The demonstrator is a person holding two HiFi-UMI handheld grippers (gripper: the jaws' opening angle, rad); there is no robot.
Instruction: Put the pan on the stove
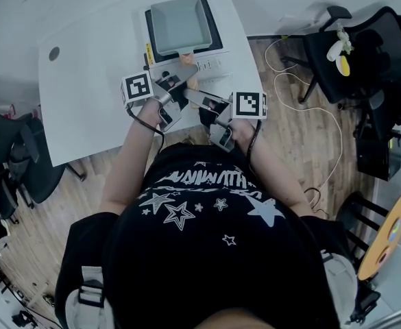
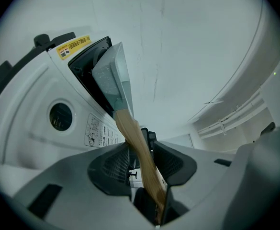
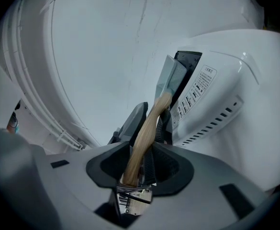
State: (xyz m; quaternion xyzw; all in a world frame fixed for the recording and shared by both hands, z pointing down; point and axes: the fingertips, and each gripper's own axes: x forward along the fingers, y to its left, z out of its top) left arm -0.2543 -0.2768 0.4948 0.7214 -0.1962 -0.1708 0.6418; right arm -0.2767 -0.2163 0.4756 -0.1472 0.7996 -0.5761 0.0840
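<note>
— On the white table (image 1: 83, 108), was any writing readable?
— Hardly. The stove (image 1: 210, 64) carried a yellow sticker (image 2: 73, 47) and a printed panel (image 3: 197, 90) beside its black top, but both were too small to read. The lettering among the white stars on the person's black shirt (image 1: 207, 204) was also unclear.
— Where was the pan?
— The grey square pan (image 1: 178, 25) lay on the stove's black top, at the far side of the table. Its wooden handle (image 1: 186, 60) pointed near, toward the person.
— And the grippers?
— The left gripper (image 1: 178, 88) and the right gripper (image 1: 201, 101) met at that handle, and each pinched it between its jaws. They covered its near end in the head view.
— The room?
— It had a wood floor (image 1: 303, 142), black office chairs (image 1: 365, 53) at the right, and a white cable (image 1: 327, 118) lying on the floor.
</note>
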